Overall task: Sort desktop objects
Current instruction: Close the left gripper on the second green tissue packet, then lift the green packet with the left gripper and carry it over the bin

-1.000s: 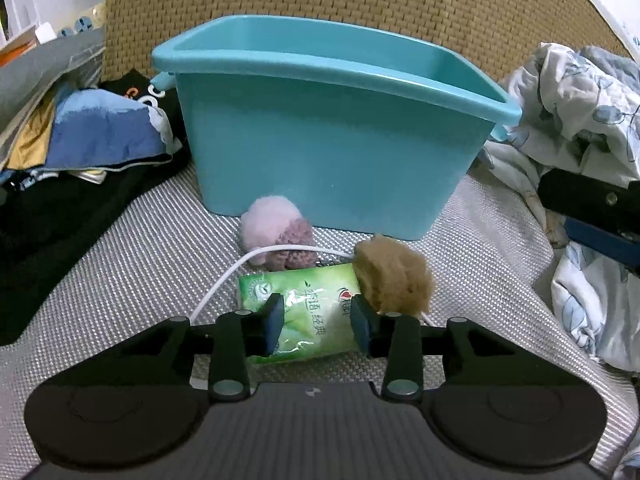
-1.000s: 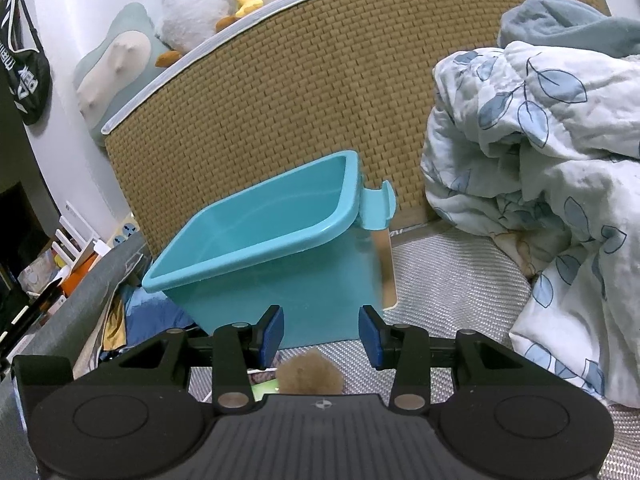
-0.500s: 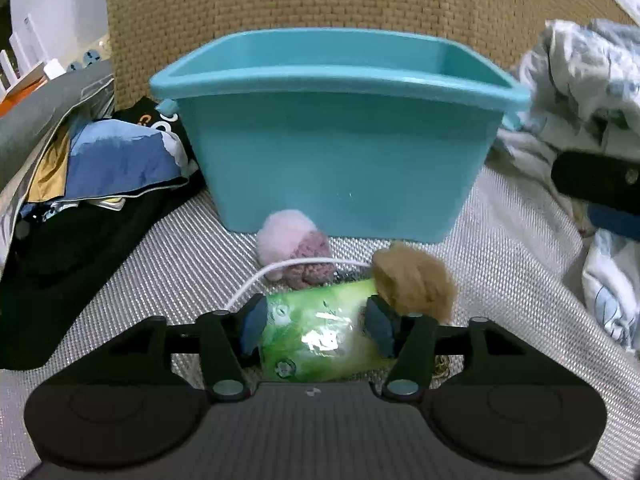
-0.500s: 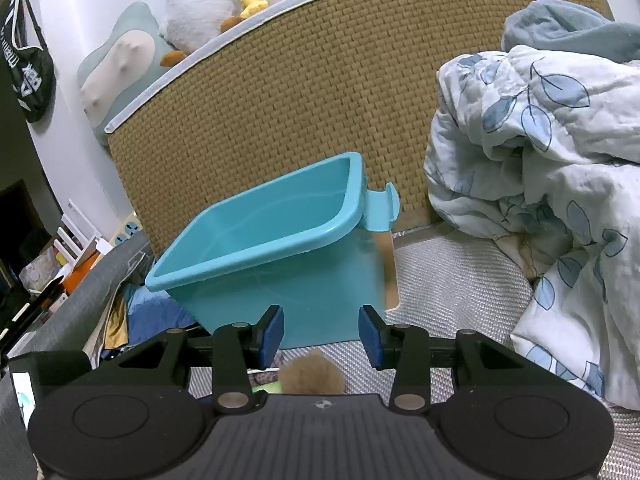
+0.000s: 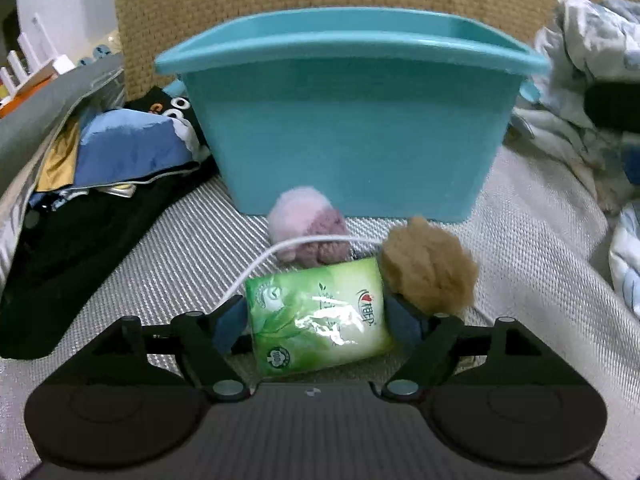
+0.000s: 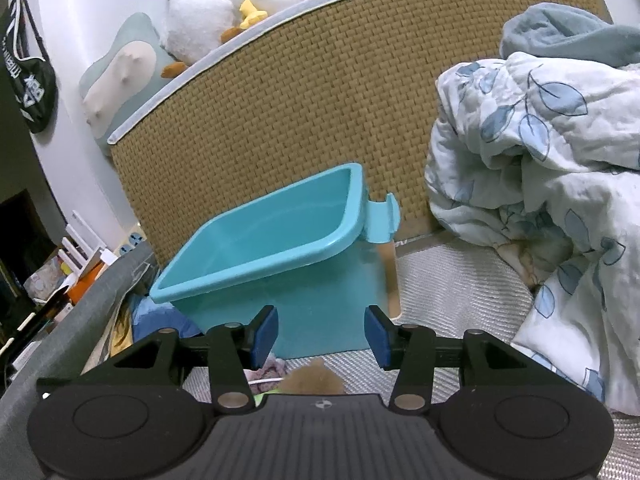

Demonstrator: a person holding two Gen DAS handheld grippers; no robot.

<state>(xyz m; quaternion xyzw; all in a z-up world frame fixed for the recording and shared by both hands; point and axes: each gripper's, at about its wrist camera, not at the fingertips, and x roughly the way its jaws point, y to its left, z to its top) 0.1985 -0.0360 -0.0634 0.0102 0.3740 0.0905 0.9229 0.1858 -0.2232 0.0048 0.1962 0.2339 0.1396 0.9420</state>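
Left gripper [image 5: 316,322] jaws opening, straddle green pack [image 5: 320,314], pads not pressing. Close square on pack sides, avoid white cable [image 5: 280,252], then lift into tub [image 5: 352,120].

a woven tan headboard [image 6: 320,92] with pale piping rises behind the bed's grey textured mat [image 5: 168,264]. plush toys [image 6: 200,12] sit on top of it against a white wall [image 6: 92,20]. a leaf-print quilt [image 6: 540,168] is heaped at the right.
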